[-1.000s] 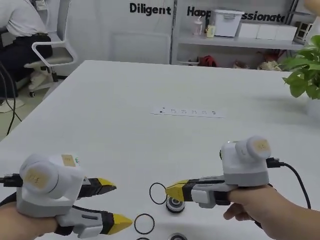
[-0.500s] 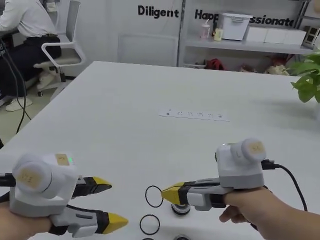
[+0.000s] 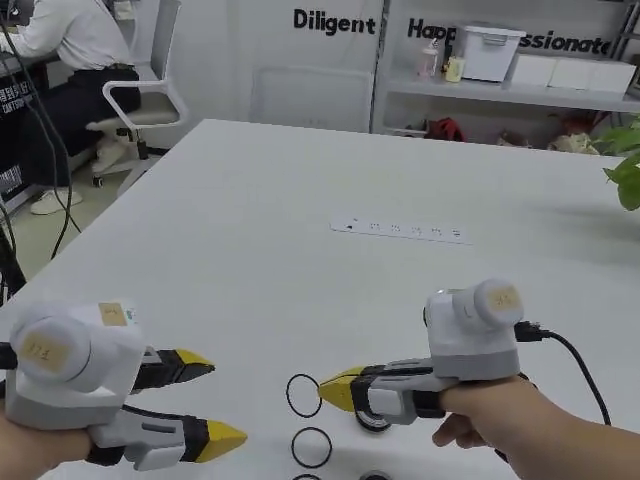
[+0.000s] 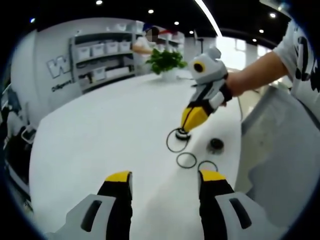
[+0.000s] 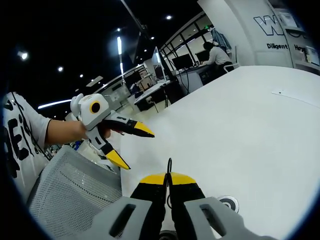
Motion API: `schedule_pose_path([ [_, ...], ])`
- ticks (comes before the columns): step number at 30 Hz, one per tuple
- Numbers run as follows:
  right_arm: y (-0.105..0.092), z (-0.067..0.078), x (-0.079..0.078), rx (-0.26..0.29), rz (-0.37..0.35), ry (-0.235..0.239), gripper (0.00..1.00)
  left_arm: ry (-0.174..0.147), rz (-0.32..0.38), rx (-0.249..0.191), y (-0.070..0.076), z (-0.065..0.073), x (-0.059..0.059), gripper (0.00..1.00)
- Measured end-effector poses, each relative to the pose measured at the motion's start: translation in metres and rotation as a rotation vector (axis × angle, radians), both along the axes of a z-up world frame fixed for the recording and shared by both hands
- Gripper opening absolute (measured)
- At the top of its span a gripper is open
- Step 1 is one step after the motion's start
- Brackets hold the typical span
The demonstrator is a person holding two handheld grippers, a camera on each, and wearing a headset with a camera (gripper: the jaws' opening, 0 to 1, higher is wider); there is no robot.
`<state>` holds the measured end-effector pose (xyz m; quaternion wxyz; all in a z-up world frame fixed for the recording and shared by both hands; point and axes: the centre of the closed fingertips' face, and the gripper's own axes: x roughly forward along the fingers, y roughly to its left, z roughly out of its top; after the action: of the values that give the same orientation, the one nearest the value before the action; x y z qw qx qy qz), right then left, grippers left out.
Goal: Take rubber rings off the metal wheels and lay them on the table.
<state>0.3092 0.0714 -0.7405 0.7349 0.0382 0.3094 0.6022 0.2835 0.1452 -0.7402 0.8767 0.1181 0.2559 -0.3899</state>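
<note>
My right gripper (image 3: 340, 391) is shut on the edge of a black rubber ring (image 3: 304, 395), which hangs to its left just over the table. In the right gripper view the ring (image 5: 169, 166) shows as a thin line between the closed jaws. A metal wheel (image 3: 373, 421) sits under the gripper's body. One loose ring (image 3: 311, 447) lies nearer me; the left gripper view shows two loose rings (image 4: 186, 160) (image 4: 207, 165) and a second wheel (image 4: 216, 145). My left gripper (image 3: 208, 401) is open and holds nothing, to the left of the rings.
A white power strip (image 3: 400, 229) lies at mid-table. A black cable (image 3: 580, 365) trails from the right gripper. An office chair (image 3: 135, 110) and a seated person are at the far left, shelves behind the table, and a plant (image 3: 628, 170) at the right edge.
The right gripper has drawn the held ring to the left, away from the wheel. The left gripper stays open in about the same place. My head has shifted.
</note>
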Motion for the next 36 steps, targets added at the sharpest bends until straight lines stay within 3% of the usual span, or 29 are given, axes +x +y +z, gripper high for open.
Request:
schedule_pose_path([
  [24, 0.038, -0.023, -0.027, -0.03, 0.099, 0.035, 0.0, 0.002, 0.043, 0.003, 0.014, -0.001, -0.008, 0.54],
  [36, 0.041, -0.04, -0.034, -0.065, 0.125, 0.064, 0.0, 0.015, 0.045, 0.004, 0.015, -0.007, -0.009, 0.54],
])
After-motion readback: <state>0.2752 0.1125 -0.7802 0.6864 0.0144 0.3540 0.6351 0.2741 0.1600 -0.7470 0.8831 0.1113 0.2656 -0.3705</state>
